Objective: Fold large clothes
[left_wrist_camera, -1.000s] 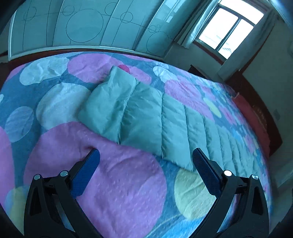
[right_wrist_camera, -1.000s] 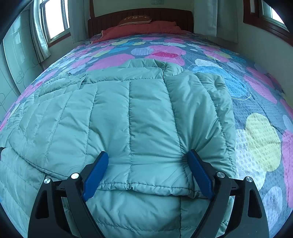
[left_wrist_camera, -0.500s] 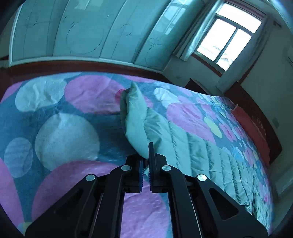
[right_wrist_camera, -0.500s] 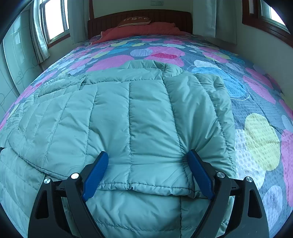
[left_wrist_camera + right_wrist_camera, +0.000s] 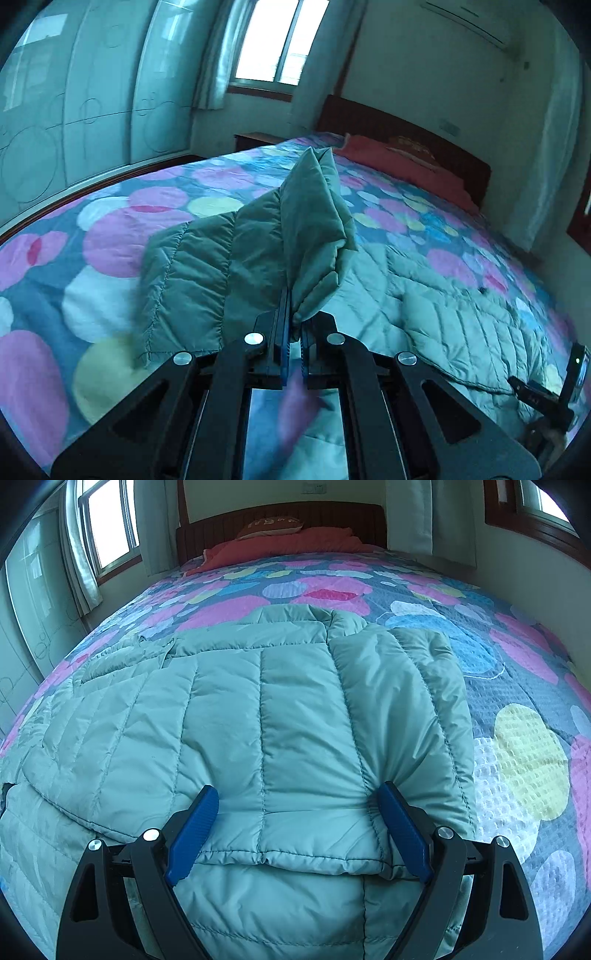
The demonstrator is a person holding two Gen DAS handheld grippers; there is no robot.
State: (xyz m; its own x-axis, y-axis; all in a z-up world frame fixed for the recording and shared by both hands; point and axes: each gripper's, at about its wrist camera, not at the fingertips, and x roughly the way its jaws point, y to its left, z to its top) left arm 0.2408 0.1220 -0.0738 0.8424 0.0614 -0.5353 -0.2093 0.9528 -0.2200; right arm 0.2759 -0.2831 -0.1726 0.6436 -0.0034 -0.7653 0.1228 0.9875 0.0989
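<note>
A pale green quilted down jacket (image 5: 280, 716) lies spread on the bed. In the left wrist view my left gripper (image 5: 294, 325) is shut on the cuff end of the jacket's sleeve (image 5: 314, 229) and holds it lifted above the jacket's body (image 5: 461, 317), with the sleeve standing up in a peak. In the right wrist view my right gripper (image 5: 297, 805) is open, its blue fingers (image 5: 402, 830) resting on the folded jacket panel near its lower hem, one on each side. The right gripper also shows at the left wrist view's right edge (image 5: 554, 391).
The bed carries a spread with pink, blue and yellow patches (image 5: 528, 760). A red pillow (image 5: 280, 542) and dark wooden headboard (image 5: 280, 515) stand at the far end. Wardrobe doors (image 5: 74, 110) and a window (image 5: 273, 40) line the left side.
My left gripper went from open over the bedspread to shut on the sleeve end, then lifted it and swung it toward the jacket's body. My right gripper has stayed in place, open.
</note>
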